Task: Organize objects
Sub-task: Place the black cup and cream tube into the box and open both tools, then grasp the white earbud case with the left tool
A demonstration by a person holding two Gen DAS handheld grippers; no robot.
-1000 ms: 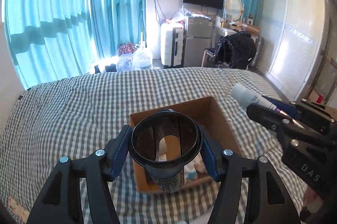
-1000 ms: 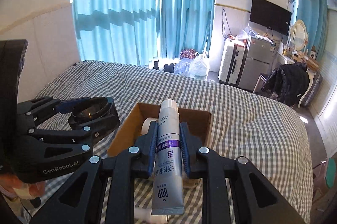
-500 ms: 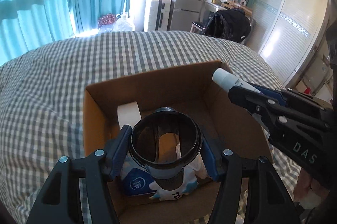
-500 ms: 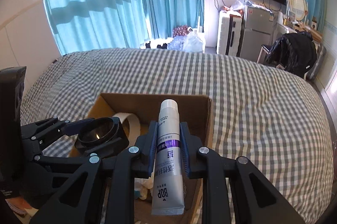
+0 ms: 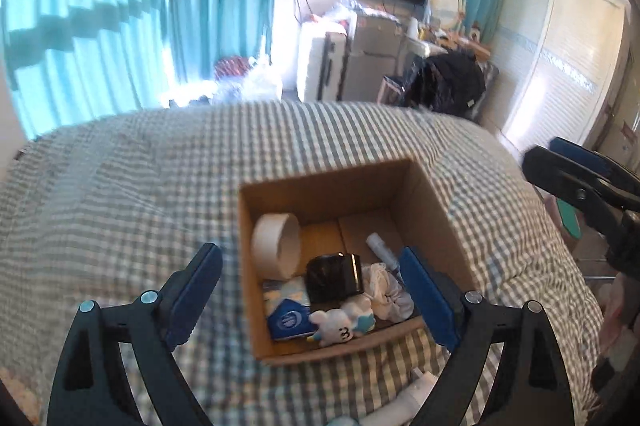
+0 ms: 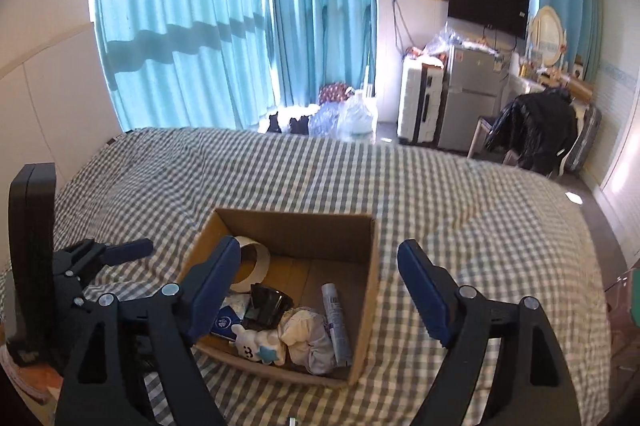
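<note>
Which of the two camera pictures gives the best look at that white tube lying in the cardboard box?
The right wrist view. There the tube lies fully exposed along the right wall of the box, its printed label facing up. In the left wrist view only the tube's upper part shows; the left gripper's finger hides the rest.

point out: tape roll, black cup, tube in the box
tape roll [image 5: 267,246], left wrist view, outer white band.
black cup [image 5: 334,276], left wrist view, dark side wall.
tube [image 6: 335,318], right wrist view, mid body.
</note>
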